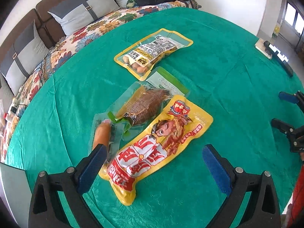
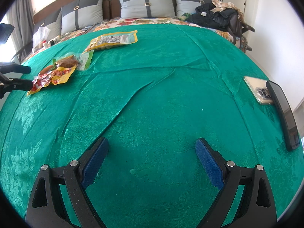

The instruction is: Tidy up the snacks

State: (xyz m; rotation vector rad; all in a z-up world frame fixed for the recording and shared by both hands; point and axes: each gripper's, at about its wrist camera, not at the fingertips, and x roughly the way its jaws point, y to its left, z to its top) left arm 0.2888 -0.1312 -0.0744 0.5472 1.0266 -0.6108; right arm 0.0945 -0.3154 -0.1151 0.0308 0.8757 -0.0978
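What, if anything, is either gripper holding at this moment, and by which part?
Nothing is held. The left gripper is open, straddling the near end of the yellow snack pouch without clamping it. The right gripper is open above bare green cloth.

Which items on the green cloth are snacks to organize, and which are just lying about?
Snacks:
yellow cartoon packet
clear meat pack
single sausage
yellow-edged sausage pack

Lying about:
pale phone
dark phone
cushions
dark clothes

Both the left gripper and right gripper are open, holding nothing.
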